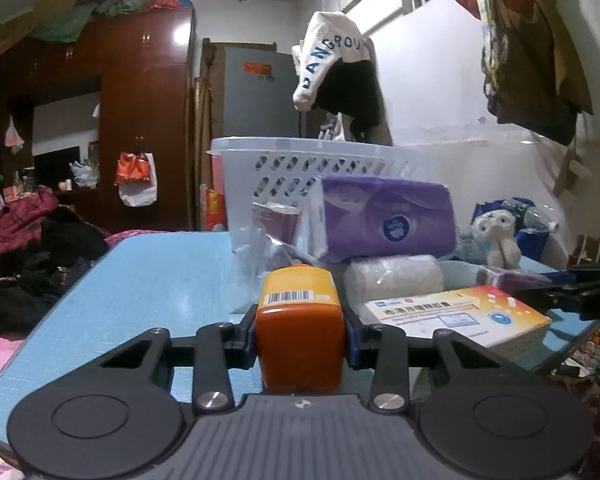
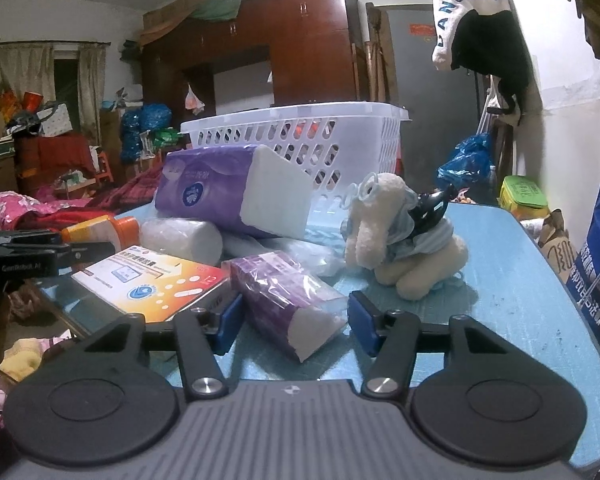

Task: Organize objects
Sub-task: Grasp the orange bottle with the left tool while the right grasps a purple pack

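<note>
The bench point(image 2: 512, 304) is light blue with a fine woven texture. At the bottom centre of the left wrist view, a bottle point(image 1: 300, 332) shows an orange cap end and a yellow body with a white barcode label. The tissue pack point(image 1: 384, 218) above it is purple with a dark blue round emblem. The medicine box point(image 1: 460, 316) at lower right is white fading to orange and red, with white dots. The basket point(image 2: 320, 136) is white with rows of oval holes. The plush toy point(image 2: 400, 236) is cream in a pale blue striped garment. The small tissue pack point(image 2: 288, 300) is purple and white.
</note>
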